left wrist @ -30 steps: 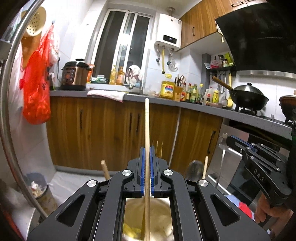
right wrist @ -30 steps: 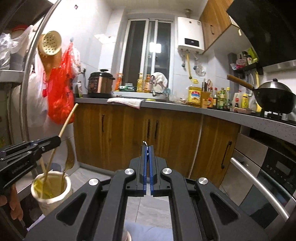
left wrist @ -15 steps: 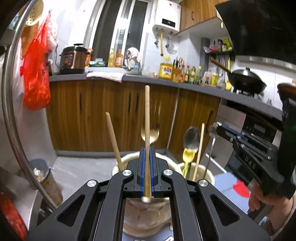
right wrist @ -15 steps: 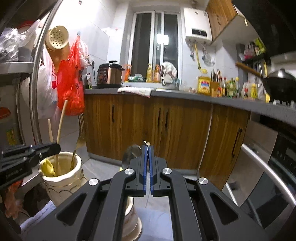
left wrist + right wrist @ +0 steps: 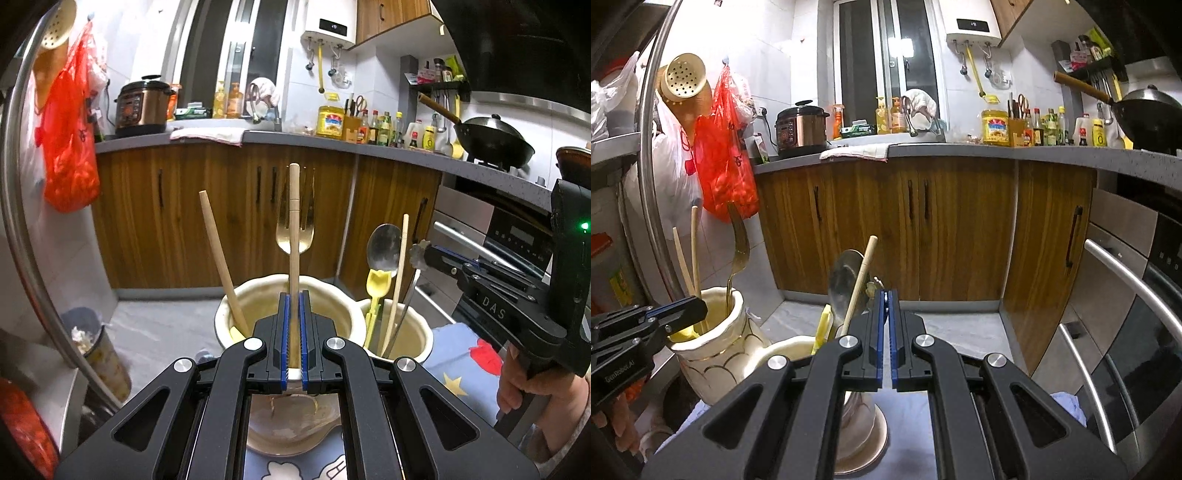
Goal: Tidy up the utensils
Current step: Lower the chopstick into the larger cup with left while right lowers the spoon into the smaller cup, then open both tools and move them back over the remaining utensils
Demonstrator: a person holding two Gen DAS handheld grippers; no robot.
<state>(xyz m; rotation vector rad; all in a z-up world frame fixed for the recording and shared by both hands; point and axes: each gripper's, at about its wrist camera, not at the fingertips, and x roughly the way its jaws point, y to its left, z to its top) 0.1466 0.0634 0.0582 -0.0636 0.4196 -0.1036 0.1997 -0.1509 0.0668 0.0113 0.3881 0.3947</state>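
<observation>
**Utensil sorting: both hand-held grippers loaded**

The left hand-held gripper (image 5: 293, 332) is clamped on an upright wooden chopstick (image 5: 294, 229), directly above the large cream holder (image 5: 343, 306) ahead of it. The right hand-held gripper (image 5: 886, 314) is closed on a thin metal utensil handle (image 5: 410, 295), whose lower end stands in the small cream holder (image 5: 421, 332) just below its fingertips.

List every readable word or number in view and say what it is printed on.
"DAS": on the right gripper.
"GenRobot.AI": on the left gripper.
Water heater display: too small.
Bottle labels and yellow tin: blurred.
</observation>
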